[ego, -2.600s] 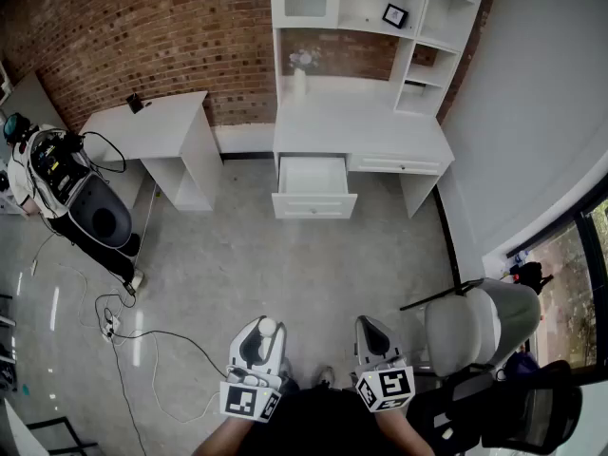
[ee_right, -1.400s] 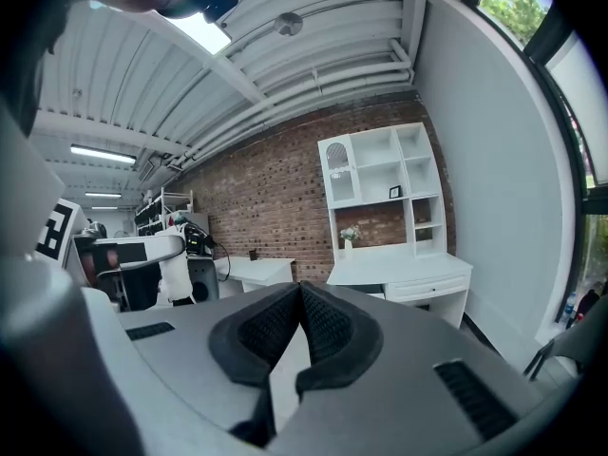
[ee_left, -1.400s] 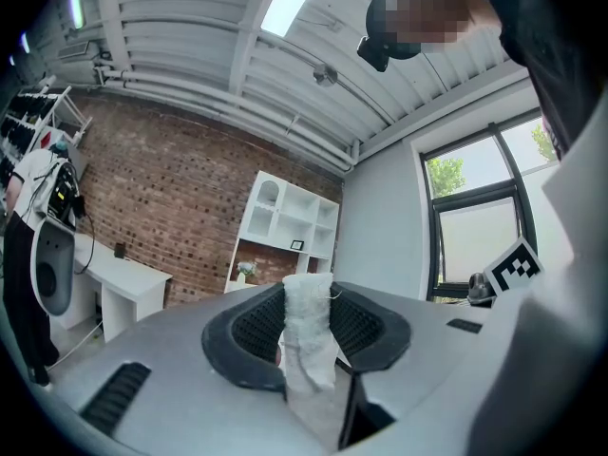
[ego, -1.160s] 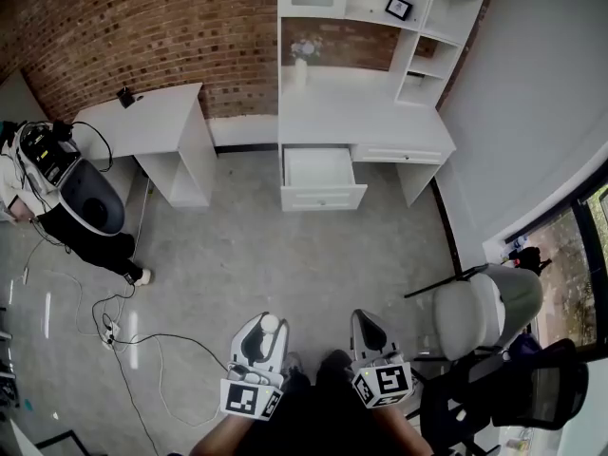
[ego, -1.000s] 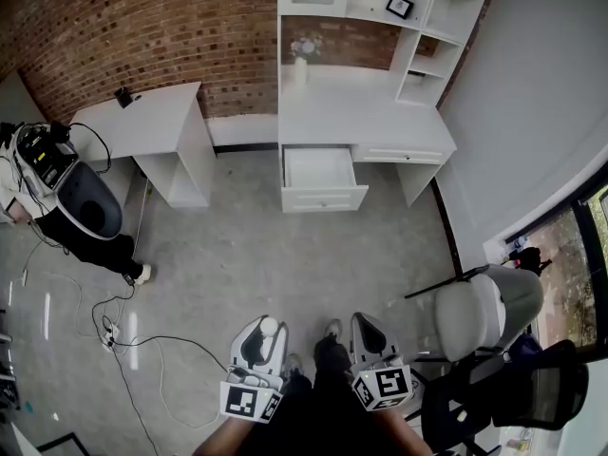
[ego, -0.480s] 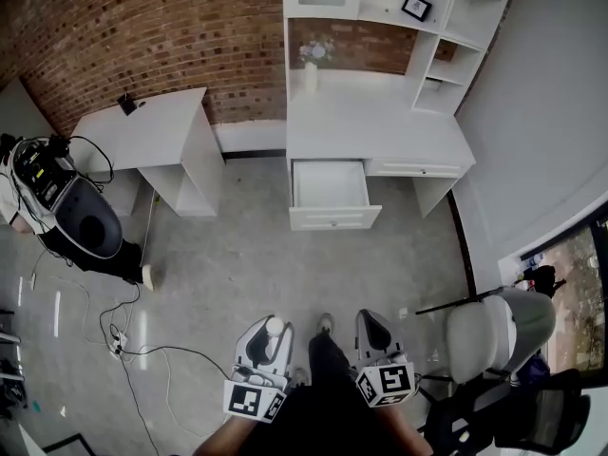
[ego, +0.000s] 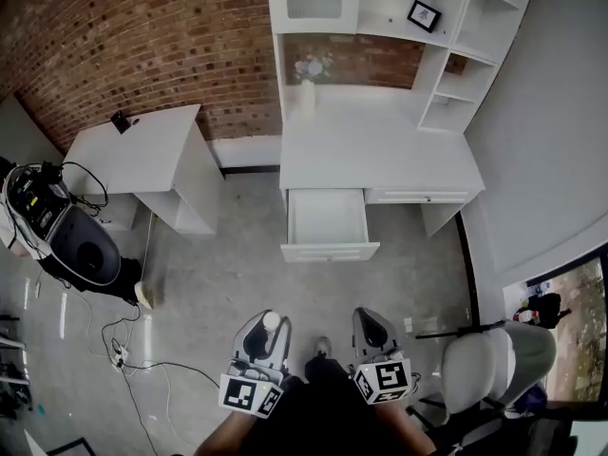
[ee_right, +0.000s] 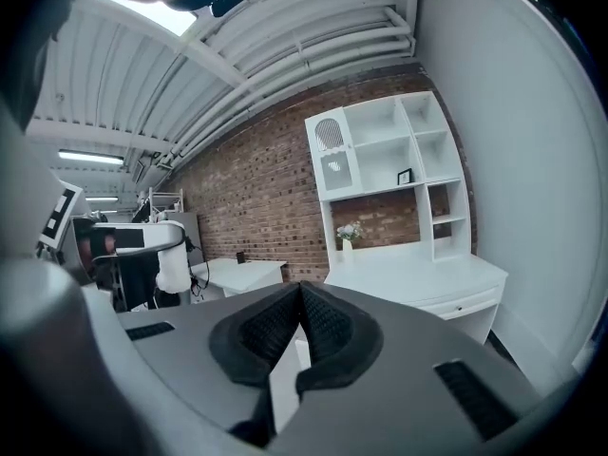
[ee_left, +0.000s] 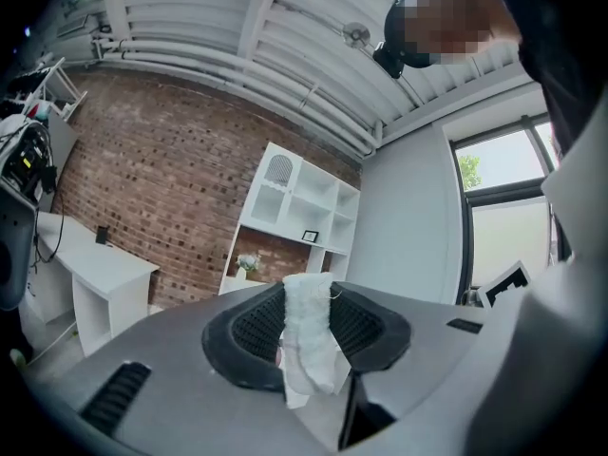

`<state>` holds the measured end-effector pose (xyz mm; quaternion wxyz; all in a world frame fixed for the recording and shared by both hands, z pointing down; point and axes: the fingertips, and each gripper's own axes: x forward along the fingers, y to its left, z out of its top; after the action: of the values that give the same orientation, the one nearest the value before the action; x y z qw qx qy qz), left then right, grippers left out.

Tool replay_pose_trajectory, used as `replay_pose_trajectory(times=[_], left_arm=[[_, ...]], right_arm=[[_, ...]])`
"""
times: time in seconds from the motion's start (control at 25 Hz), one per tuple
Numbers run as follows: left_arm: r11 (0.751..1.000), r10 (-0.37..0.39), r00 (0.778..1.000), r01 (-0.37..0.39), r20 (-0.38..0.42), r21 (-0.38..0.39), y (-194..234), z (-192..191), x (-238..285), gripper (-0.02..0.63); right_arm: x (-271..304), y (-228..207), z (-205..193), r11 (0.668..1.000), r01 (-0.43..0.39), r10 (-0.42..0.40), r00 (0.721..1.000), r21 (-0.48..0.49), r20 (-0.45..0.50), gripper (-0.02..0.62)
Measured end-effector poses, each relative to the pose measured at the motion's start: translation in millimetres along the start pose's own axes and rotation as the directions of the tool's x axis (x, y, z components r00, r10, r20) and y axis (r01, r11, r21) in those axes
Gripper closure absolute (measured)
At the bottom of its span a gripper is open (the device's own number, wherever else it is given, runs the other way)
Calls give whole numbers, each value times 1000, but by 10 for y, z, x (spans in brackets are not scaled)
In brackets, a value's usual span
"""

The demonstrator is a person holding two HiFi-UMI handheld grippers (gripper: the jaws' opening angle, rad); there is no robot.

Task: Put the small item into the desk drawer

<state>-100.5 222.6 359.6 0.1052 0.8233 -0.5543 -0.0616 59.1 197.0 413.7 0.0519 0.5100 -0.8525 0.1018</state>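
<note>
Left gripper (ego: 267, 325): held low in the head view, in front of the person's body and well short of the desk (ego: 380, 155). In the left gripper view its jaws pinch a small white item (ee_left: 306, 335), which stands upright between the black pads (ee_left: 256, 326), its top above them and its lower end hanging below. The item looks soft and crumpled. What it is made of cannot be told. In the head view the same item (ego: 270, 320) shows as a pale spot at the tip of that gripper.

Right gripper (ego: 370, 321): held beside the left one at about the same height. In the right gripper view the right gripper (ee_right: 299, 297) has its jaws pressed together at the tips, with nothing between them.

Drawer (ego: 326, 221): pulled open under the left part of the desk top, its inside white. The item is well apart from it, with bare grey floor (ego: 237, 283) between.

Surroundings: a white shelf unit (ego: 399, 8) stands on the desk against the brick wall (ego: 142, 36), with a vase (ego: 307, 88) on the desk top below it. A second white table (ego: 133, 145) stands to the left. A grey chair (ego: 484, 359) is at the lower right, near the right gripper. Cables (ego: 123, 350) lie on the floor at the left
</note>
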Motion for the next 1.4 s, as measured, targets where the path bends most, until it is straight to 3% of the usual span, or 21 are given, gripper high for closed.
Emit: replay_pose_trajectory(times=[0.44, 1.0, 1.16, 1.4], left_arm=[[999, 38, 999, -38, -38, -4, 365, -6, 1104, 454], [996, -86, 988, 80, -127, -48, 1474, -116, 3030, 454], [993, -115, 979, 111, -169, -31, 1722, -278, 3519, 454], [992, -121, 958, 106, -260, -69, 1877, -723, 4031, 454]], right_arm=[[956, -663, 167, 1000, -24, 24, 999, 18, -29, 581], [2786, -1268, 471, 997, 79, -80, 994, -13, -76, 581], [3208, -1438, 585, 996, 93, -94, 993, -18, -69, 581], [3630, -1634, 626, 996, 83, -84, 993, -19, -80, 581]])
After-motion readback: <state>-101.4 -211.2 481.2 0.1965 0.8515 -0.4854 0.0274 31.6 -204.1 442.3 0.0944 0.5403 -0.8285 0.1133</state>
